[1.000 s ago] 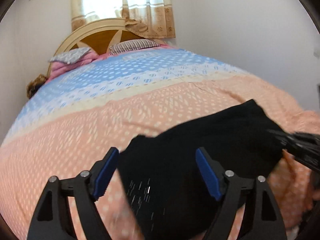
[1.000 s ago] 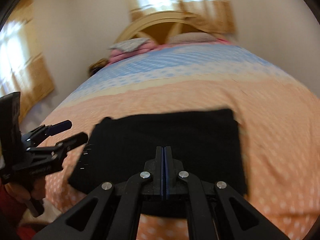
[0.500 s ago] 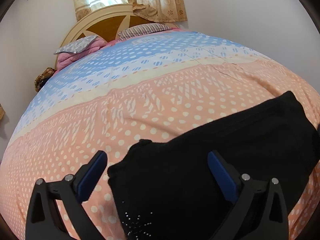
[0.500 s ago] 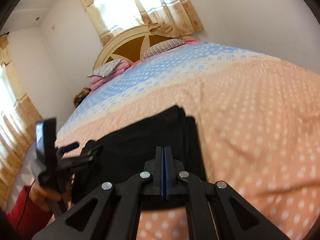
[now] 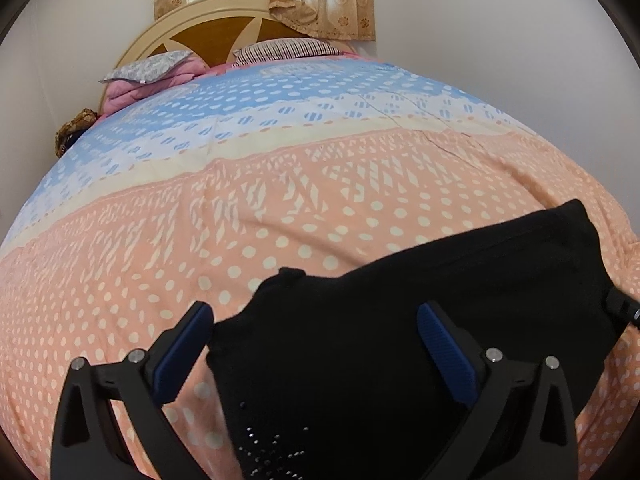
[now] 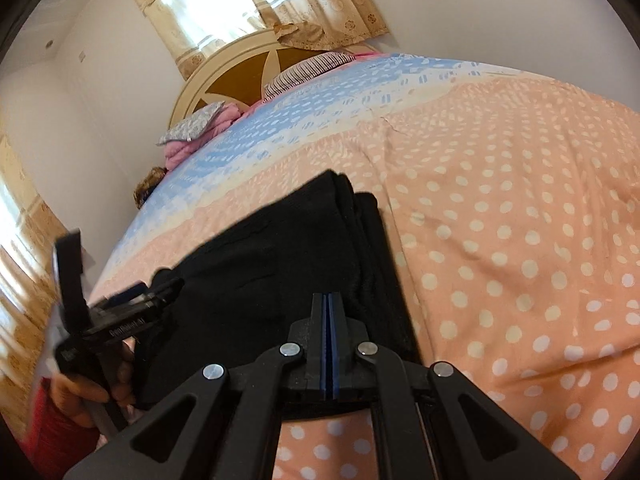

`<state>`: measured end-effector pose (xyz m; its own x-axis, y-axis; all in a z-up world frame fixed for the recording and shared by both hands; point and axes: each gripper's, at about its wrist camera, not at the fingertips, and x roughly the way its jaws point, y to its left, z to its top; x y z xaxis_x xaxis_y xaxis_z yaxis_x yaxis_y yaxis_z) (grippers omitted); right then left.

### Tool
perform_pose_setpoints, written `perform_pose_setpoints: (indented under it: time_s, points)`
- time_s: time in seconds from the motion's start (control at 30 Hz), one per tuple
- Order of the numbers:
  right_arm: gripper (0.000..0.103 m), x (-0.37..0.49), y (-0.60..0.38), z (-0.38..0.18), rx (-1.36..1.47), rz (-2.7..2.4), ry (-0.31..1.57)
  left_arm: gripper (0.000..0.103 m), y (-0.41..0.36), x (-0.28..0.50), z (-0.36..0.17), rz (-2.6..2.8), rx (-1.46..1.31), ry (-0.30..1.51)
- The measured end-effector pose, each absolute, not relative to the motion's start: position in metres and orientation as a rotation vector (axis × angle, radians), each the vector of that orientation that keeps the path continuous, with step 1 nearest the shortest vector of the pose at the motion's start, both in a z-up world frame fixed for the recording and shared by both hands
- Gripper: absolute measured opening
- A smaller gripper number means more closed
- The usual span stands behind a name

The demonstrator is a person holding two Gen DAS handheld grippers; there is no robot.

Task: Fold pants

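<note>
The black pants [image 5: 420, 320] lie folded into a thick rectangle on the bedspread [image 5: 280, 208] near the bed's front edge. My left gripper [image 5: 316, 344] is open, its blue pads on either side of the pants' left end, just above the cloth. My right gripper [image 6: 330, 320] is shut with its pads pressed together, over the near right part of the pants [image 6: 280, 264]. Nothing shows between its pads. The left gripper also shows in the right wrist view [image 6: 152, 296], at the pants' left end.
The bed has a peach, cream and blue dotted cover. Pillows [image 5: 280, 48] and a pink blanket [image 5: 136, 88] lie at the headboard [image 5: 216, 32]. White walls close in on the right. Curtained windows [image 6: 224, 4] stand behind and to the left.
The right gripper has swung to the right end of the pants and tilted. The left gripper has stayed open over the left end, moving slightly closer. The pants lie still.
</note>
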<state>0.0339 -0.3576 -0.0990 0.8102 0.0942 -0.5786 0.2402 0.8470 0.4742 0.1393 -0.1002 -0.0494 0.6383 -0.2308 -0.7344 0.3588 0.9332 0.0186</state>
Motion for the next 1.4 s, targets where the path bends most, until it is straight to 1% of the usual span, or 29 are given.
perform_pose_setpoints:
  time_s: [0.13, 0.27, 0.47, 0.67, 0.73, 0.77, 0.8, 0.87, 0.97, 1.07, 1.2, 1.33, 1.37, 1.4]
  points:
    - [0.002, 0.019, -0.364, -0.079, 0.585, -0.092, 0.525, 0.103, -0.087, 0.133, -0.044, -0.338, 0.166, 0.826]
    - [0.002, 0.014, -0.376, -0.081, 0.597, -0.11, 0.533, 0.103, -0.061, 0.117, -0.037, -0.331, 0.107, 0.811]
    - [0.002, 0.009, -0.393, -0.096, 0.726, -0.074, 0.537, 0.103, -0.026, 0.107, -0.03, -0.266, 0.014, 0.779]
    - [0.003, 0.004, -0.401, -0.108, 0.797, -0.037, 0.542, 0.103, -0.024, 0.11, -0.041, -0.241, 0.003, 0.818]
    - [0.004, 0.0, -0.404, -0.111, 0.811, -0.039, 0.546, 0.103, -0.027, 0.109, -0.043, -0.242, 0.02, 0.819]
    - [0.014, -0.003, -0.406, -0.113, 0.821, -0.04, 0.546, 0.103, -0.027, 0.108, -0.043, -0.242, 0.026, 0.817]
    - [0.045, -0.005, -0.407, -0.114, 0.828, -0.038, 0.545, 0.103, -0.027, 0.107, -0.042, -0.244, 0.03, 0.815]
    - [0.08, -0.012, -0.411, -0.115, 0.867, -0.032, 0.516, 0.103, -0.027, 0.106, -0.042, -0.245, 0.029, 0.813]
    - [0.08, -0.019, -0.416, -0.111, 0.896, -0.01, 0.494, 0.103, -0.024, 0.105, -0.042, -0.238, 0.014, 0.822]
    - [0.08, -0.019, -0.415, -0.103, 0.823, -0.072, 0.507, 0.103, -0.02, 0.104, -0.042, -0.239, -0.014, 0.83]
    - [0.08, -0.012, -0.416, -0.101, 0.814, -0.059, 0.513, 0.103, -0.021, 0.102, -0.044, -0.23, -0.029, 0.839]
    - [0.08, 0.01, -0.399, -0.095, 0.702, -0.036, 0.536, 0.103, -0.027, 0.096, -0.05, -0.25, -0.033, 0.858]
    - [0.077, 0.017, -0.393, -0.095, 0.658, -0.038, 0.551, 0.103, -0.027, 0.095, -0.051, -0.253, -0.035, 0.861]
    - [0.073, 0.024, -0.388, -0.097, 0.627, -0.041, 0.572, 0.103, -0.028, 0.095, -0.052, -0.254, -0.036, 0.866]
